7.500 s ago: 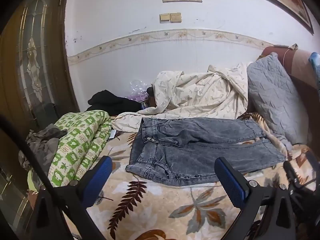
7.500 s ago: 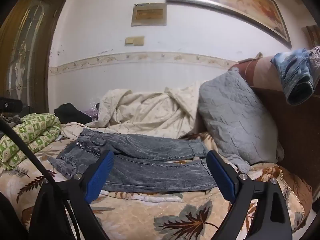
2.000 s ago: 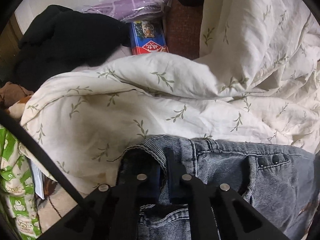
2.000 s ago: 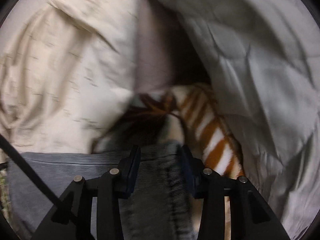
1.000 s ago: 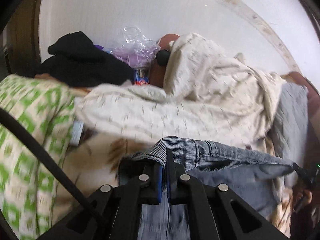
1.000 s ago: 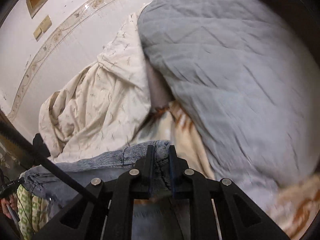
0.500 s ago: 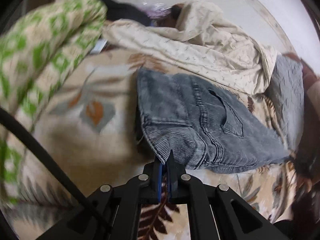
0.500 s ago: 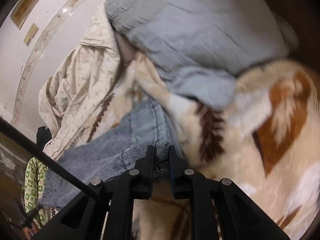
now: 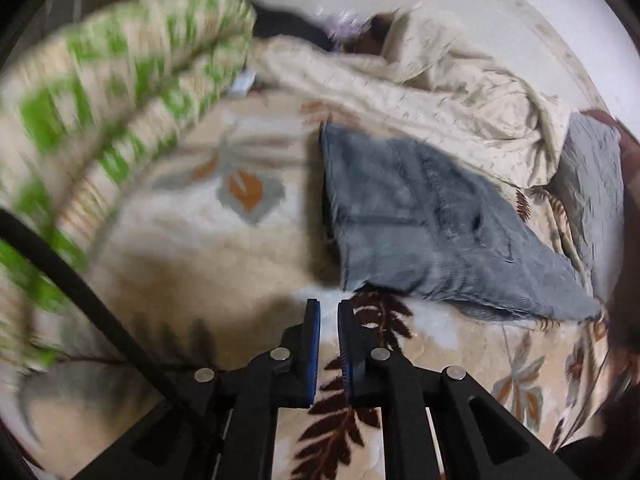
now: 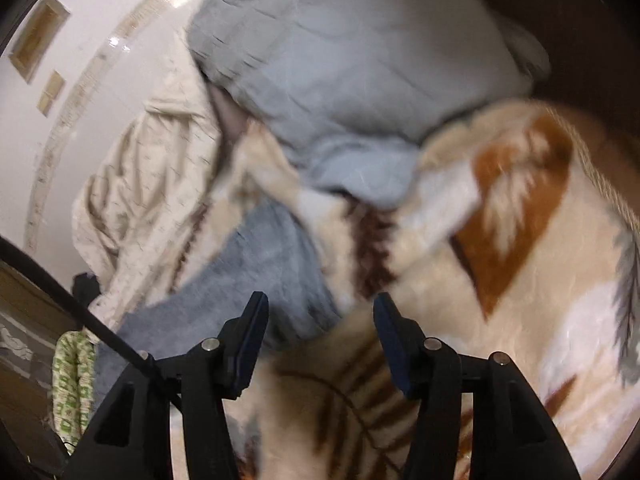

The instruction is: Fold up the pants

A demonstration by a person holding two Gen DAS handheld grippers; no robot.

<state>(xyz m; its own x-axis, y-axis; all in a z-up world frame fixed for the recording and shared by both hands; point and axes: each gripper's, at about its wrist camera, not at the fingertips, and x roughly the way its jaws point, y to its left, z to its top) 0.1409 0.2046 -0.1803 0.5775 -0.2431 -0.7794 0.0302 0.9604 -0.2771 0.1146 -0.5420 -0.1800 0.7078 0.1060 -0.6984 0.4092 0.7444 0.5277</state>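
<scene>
The grey denim pants lie flat on the leaf-patterned blanket, folded lengthwise with one leg over the other, back pocket up. My left gripper sits just in front of the waist corner, with a narrow gap between its blue pads and nothing between them. In the right wrist view the pants' leg end lies just ahead of my right gripper, which is open and empty above the blanket.
A cream duvet is bunched behind the pants. A grey quilted pillow stands at the bed's head. A green-and-white rolled quilt lies at the left. Dark clothes are by the wall.
Both grippers carried the far leg over onto the near one, then let go. The left pads have parted slightly and backed off; the right jaws have opened wide.
</scene>
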